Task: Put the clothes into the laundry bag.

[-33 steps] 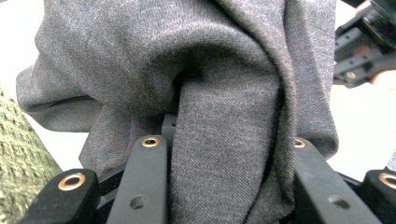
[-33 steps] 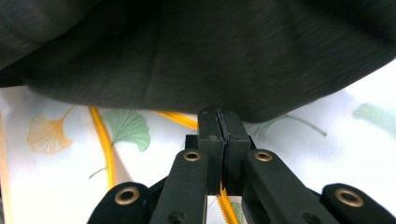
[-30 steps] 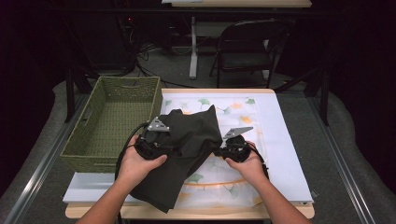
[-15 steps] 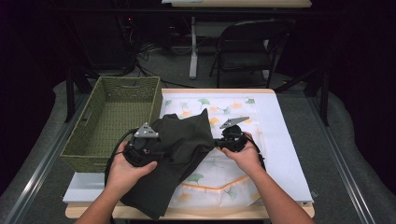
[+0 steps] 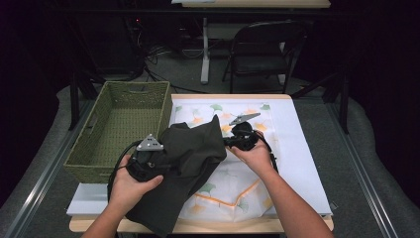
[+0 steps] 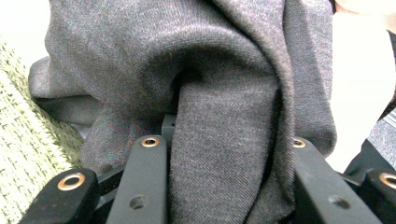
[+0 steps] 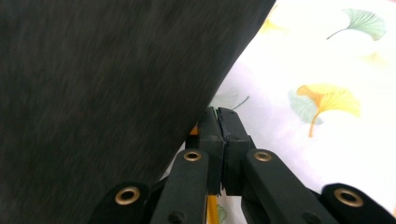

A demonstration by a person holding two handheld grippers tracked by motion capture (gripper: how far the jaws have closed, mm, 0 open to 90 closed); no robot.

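So the room's dark, with a folding chair (image 5: 267, 47) and another desk's legs behind. My desk (image 5: 307, 148) has a white cloth with ginkgo leaves (image 5: 233, 188) spread over it, and a green woven basket (image 5: 121, 129) sits at its left edge. The dark grey garment (image 5: 185, 163) is bunched up over the cloth, right beside the basket, trailing off the near edge. My left claw (image 6: 224, 154) is partly open with a thick fold of it clamped between. My right claw (image 7: 222, 140) is squeezed fully closed, pinching the garment's edge.
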